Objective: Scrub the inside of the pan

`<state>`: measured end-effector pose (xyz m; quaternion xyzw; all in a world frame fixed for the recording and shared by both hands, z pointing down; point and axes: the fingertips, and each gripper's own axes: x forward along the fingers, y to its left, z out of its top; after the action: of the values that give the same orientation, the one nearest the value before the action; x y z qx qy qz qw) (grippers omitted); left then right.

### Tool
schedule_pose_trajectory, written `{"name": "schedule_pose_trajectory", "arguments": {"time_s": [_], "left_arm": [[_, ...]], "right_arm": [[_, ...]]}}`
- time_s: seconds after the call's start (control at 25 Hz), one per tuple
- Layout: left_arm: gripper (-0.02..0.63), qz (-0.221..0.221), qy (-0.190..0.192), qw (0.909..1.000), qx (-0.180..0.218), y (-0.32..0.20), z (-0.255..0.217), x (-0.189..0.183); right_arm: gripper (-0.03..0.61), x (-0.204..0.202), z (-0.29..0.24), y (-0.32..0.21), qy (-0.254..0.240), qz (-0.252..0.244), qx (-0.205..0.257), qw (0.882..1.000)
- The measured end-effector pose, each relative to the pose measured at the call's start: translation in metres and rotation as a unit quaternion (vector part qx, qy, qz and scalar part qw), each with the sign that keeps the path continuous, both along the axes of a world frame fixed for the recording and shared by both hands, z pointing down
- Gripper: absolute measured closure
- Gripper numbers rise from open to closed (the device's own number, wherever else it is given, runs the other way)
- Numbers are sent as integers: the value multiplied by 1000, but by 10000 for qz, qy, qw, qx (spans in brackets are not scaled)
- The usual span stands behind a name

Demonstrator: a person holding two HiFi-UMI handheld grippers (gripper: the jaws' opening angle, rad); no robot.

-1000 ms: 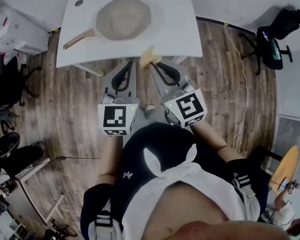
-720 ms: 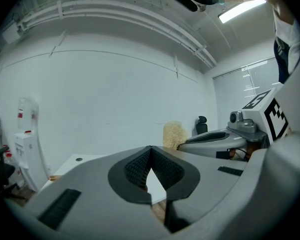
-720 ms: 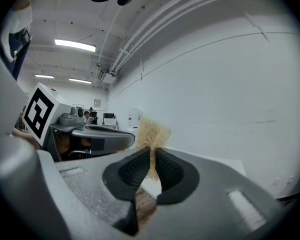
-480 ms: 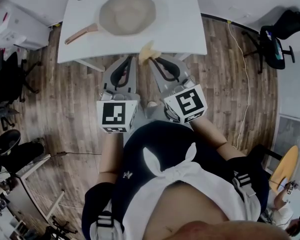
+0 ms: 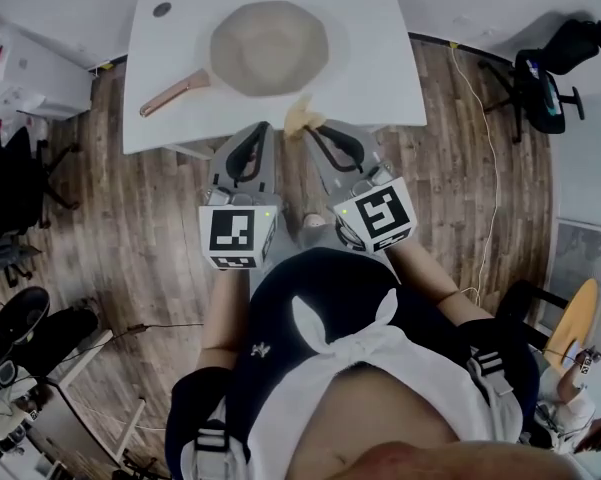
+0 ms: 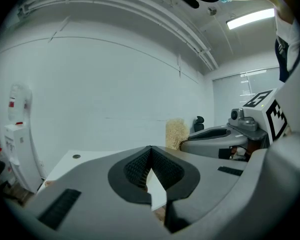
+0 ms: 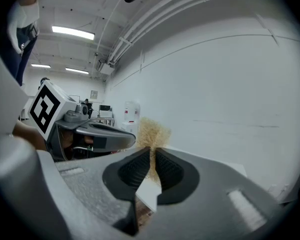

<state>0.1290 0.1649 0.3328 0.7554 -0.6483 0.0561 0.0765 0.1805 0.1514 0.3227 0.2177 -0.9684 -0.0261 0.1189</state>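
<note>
Right claw (image 5: 310,133) clamped on a scrubber (image 5: 302,115), held short of the pan (image 5: 270,48).
Nearest, the 2 claws sit side by side; the left claw (image 5: 260,133) is pressed together with nothing in it. The tan, fibrous scrubber pokes past the right claw's tips over the worktop's (image 5: 380,28) near edge. Beyond it the pan rests on the white worktop, with its handle pointing left.
</note>
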Motion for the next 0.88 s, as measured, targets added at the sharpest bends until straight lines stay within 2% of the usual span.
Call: {"name": "schedule_pose_trajectory", "arguments": {"time_s": [0.4,0.56,0.76,0.88], "left_arm": [[614,206,-40,9997,-93,-23,13,-95],[614,368,-62,9989,-295,-26,19,-132],[614,585,-81,9972,-448,-39,39,-165],[614,615,60,9962,-608,-46,54,-175]], "right_arm": [[548,-90,11,-28,270,91,227,9993],[548,-127,18,-30,436,90,164,9989],[548,-159,38,-46,705,121,256,9971],[548,-166,51,-51,1002,95,308,9944]]}}
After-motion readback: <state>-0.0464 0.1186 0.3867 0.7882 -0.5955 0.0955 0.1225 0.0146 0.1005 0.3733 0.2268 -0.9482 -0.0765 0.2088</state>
